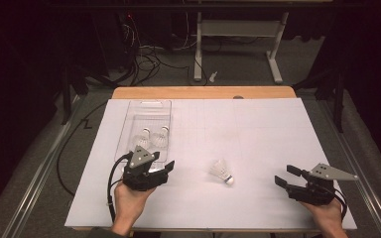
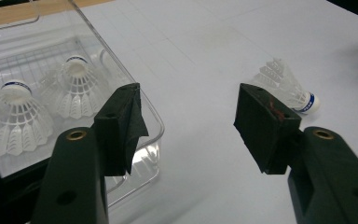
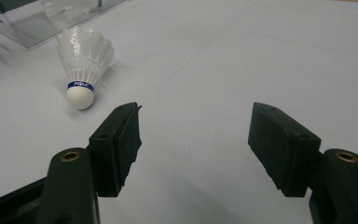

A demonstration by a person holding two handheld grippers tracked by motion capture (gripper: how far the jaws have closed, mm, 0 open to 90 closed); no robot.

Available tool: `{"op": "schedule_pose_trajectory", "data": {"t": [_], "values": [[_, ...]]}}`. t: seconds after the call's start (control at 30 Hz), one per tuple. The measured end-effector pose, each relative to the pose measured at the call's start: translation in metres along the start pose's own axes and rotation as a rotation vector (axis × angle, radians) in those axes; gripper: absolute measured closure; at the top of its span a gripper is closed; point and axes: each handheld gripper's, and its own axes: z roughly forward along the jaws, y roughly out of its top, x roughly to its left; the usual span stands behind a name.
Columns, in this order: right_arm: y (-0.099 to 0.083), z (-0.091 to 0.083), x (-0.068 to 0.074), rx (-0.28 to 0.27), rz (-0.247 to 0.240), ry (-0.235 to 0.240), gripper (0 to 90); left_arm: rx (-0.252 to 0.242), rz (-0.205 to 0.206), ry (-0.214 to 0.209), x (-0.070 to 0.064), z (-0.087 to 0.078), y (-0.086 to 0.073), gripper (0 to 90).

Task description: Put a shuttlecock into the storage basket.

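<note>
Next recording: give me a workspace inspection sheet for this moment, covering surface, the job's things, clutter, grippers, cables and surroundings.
Surface: white paper sheet over a wooden table.
Job's things: one white feathered shuttlecock lying on its side on the sheet; two more standing cork-up inside the clear plastic tray.
Clutter: nothing seen.
Grippers: left gripper open, empty, at the tray's near end; right gripper open, empty, apart from the loose shuttlecock.
Cables: black cable trailing from the left gripper; tangled floor cables beyond the table.
Surroundings: dark room, white desk frame behind.

Open sheet (image 1: 258, 134) all round the lying shuttlecock (image 1: 222, 171); clear tray (image 1: 129, 121) wall just beside left gripper (image 1: 164, 168) blocks that side.
</note>
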Motion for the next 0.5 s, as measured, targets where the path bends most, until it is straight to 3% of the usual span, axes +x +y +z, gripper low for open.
{"op": "schedule_pose_trajectory", "data": {"t": [0.5], "values": [[0.0002,0.0000,0.0001,-0.001,-0.001,0.001,34.4,-0.002,0.009,-0.021,-0.0070,0.0060,0.0035,42.1]]}}
